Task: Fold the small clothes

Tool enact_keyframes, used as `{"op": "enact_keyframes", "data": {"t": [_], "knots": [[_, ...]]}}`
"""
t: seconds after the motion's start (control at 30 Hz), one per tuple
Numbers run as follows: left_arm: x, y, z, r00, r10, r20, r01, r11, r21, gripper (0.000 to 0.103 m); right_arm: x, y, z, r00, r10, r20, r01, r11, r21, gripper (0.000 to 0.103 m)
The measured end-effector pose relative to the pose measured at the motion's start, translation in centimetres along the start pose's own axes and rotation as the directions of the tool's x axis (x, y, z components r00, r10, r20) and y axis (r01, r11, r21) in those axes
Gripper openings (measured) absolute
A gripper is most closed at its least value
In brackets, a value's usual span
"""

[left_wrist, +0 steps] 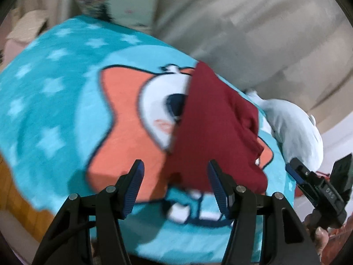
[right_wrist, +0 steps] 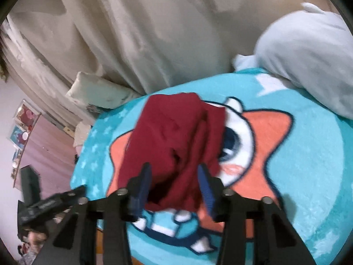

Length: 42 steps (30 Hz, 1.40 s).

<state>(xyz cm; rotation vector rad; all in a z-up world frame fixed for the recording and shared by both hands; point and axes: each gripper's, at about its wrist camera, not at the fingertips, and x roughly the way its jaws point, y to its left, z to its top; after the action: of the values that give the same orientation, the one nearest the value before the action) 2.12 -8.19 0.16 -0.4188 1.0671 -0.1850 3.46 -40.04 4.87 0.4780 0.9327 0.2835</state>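
Mid-fold, I judge: the red garment (right_wrist: 176,145) lies bunched on the blanket (right_wrist: 308,176), ahead of both tools. My left tool (left_wrist: 175,187) and right tool (right_wrist: 174,190) stand apart, empty — next I need an edge grip.

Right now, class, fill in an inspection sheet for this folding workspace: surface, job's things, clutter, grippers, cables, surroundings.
Surface: turquoise cartoon blanket with stars, spread out flat.
Job's things: dark red garment, bunched and creased, lying on the blanket.
Clutter: pale plush toy at the blanket's edge; pillow beyond it.
Grippers: left gripper open, empty; right gripper open over the garment's near edge, pads apparently not pressing it.
Cables: nothing seen.
Surroundings: beige curtain; pictures on a pink wall.
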Motion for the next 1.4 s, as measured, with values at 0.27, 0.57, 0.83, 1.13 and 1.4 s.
{"op": "enact_keyframes", "data": {"t": [0.27,0.57,0.83,1.13,1.4], "knots": [[8.4,-0.8,-0.5,0.99,-0.017,-0.139,0.025,0.998,0.06,0.063,8.1,2.0,0.1,0.987,-0.082,-0.141,0.075,0.996,-0.056,0.042],[5.9,1.8,1.5,0.981,-0.091,-0.173,0.101,0.994,0.051,0.067,6.2,1.8,3.1,0.976,-0.208,-0.064,0.208,0.978,-0.009,0.063],[4.0,4.5,3.0,0.988,-0.073,-0.135,0.078,0.996,0.033,0.067,11.9,-2.8,5.5,0.979,-0.119,-0.166,0.147,0.975,0.168,0.016],[5.1,5.4,4.1,0.982,-0.112,-0.154,0.116,0.993,0.017,0.067,10.4,-1.9,7.0,0.929,-0.33,-0.166,0.35,0.931,0.102,0.021],[6.8,3.3,3.5,0.963,-0.161,-0.218,0.178,0.982,0.06,0.067,10.2,8.1,7.1,0.954,-0.28,-0.111,0.267,0.957,-0.116,0.043]]}}
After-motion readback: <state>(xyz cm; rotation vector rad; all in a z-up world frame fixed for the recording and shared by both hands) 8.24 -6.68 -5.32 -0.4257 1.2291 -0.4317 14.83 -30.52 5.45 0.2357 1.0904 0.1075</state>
